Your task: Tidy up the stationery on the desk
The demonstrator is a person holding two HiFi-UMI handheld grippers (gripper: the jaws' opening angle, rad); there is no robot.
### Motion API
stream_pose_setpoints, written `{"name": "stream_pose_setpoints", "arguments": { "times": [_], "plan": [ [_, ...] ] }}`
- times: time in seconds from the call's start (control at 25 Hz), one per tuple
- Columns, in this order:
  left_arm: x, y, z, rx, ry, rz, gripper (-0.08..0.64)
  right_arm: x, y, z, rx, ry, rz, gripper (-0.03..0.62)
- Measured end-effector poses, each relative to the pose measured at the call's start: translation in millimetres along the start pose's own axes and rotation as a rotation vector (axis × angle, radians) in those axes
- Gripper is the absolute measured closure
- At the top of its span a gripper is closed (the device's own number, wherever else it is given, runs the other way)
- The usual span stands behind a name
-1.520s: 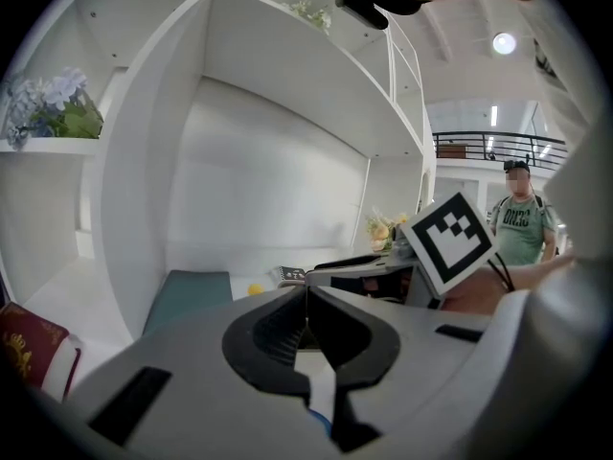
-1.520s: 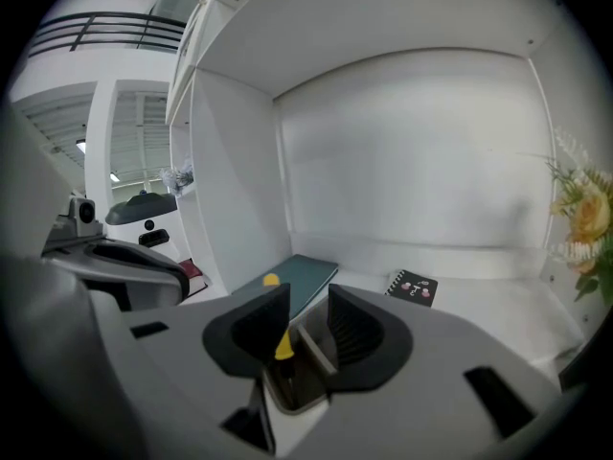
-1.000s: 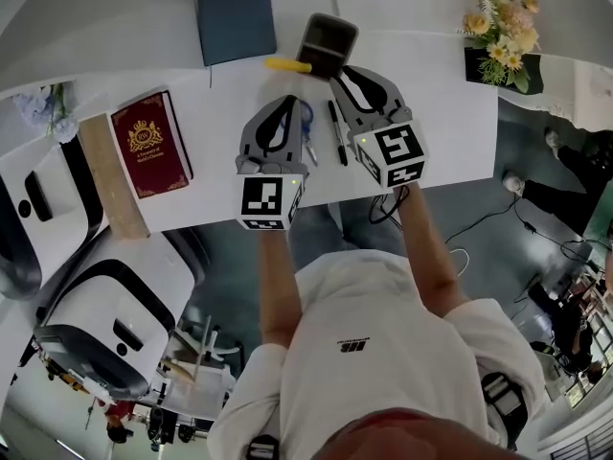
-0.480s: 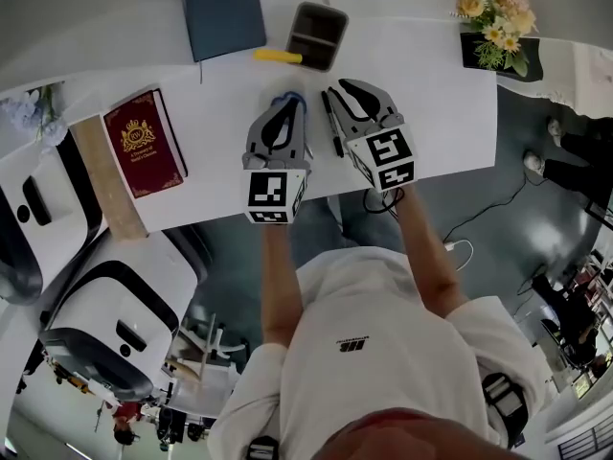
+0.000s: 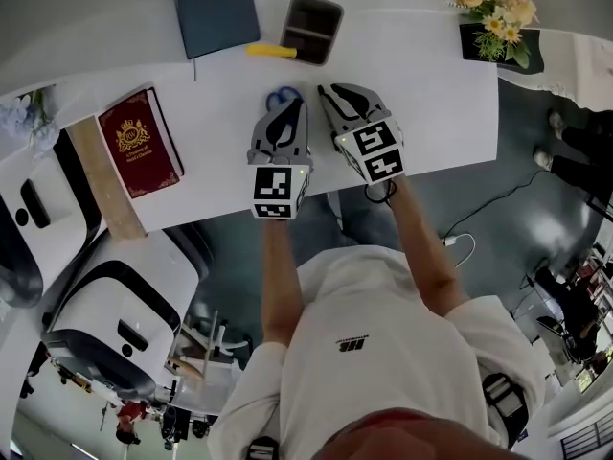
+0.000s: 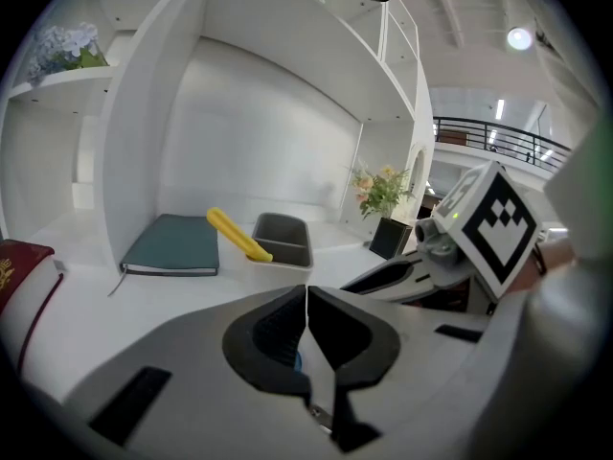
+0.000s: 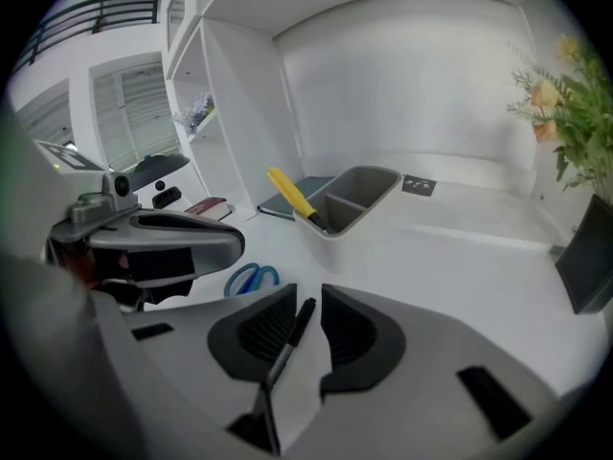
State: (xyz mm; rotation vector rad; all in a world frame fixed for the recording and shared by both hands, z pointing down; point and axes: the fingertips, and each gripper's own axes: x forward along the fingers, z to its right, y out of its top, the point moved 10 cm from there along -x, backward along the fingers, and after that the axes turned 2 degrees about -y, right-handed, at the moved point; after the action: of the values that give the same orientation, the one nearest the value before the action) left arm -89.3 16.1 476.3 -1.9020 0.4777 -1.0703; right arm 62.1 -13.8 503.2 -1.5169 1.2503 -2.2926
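At the far left of the counter [image 5: 431,94] lies a red book [image 5: 134,142], flat, cover up. Further back is a dark notebook [image 6: 172,245], also flat. Beside it a yellow marker [image 6: 238,234] rests slanted with its end at the corner of a grey tray [image 6: 283,254].

Nearer to me, blue-handled scissors [image 7: 251,278] lie on the counter just past the tip of my left tongs [image 6: 306,295]. Those tongs are closed, tips meeting. A sliver of blue shows low in the slit between them, and I cannot tell whether it is pinched.

Just to the right, my right tongs [image 7: 308,300] are down at the counter with the jaws apart. A black pen [image 7: 287,338] lies lengthwise between them, not squeezed. At the far right stands a pot of flowers [image 5: 498,12].
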Motion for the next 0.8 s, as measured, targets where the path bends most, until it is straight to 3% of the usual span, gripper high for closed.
{"name": "stream_pose_setpoints", "arguments": {
  "times": [0.52,0.8],
  "plan": [
    [-0.2,-7.7,0.2,-0.003,-0.001,-0.021,0.56,29.5,-8.5,-2.7,0.021,0.031,-0.103,0.526],
    [-2.6,-6.1,-2.9,-0.006,0.012,-0.019,0.56,34.7,-4.2,-8.4,-0.034,0.005,-0.174,0.549]
  ]
}}
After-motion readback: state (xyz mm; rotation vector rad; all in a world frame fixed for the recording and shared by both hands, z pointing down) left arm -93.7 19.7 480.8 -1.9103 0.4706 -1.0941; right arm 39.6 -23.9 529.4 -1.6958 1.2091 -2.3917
